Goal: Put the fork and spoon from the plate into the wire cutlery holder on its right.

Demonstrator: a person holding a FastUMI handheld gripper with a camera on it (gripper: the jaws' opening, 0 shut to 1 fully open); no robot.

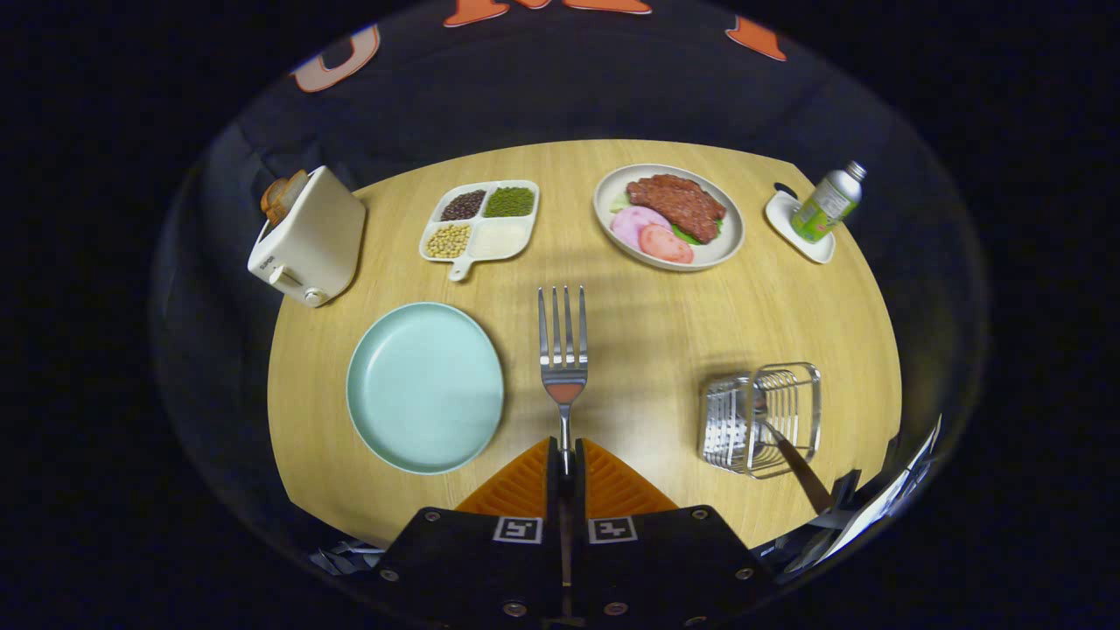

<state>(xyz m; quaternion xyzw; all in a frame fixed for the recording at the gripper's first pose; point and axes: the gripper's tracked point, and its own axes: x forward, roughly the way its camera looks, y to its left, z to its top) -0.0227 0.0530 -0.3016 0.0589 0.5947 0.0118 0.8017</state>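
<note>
While the round wooden worktop (pixel 647 350) is carrying everything, the pale green plate (pixel 425 387) is sitting bare at ten o'clock from the hand-held gripper (pixel 566 462). At two o'clock from the fingers, the wire cutlery holder (pixel 759 418) is standing with the spoon (pixel 792 462) leaning inside it. The hand-held gripper is pinching the fork (pixel 563 354) by its handle, tines pointing toward twelve o'clock, between plate and holder.
</note>
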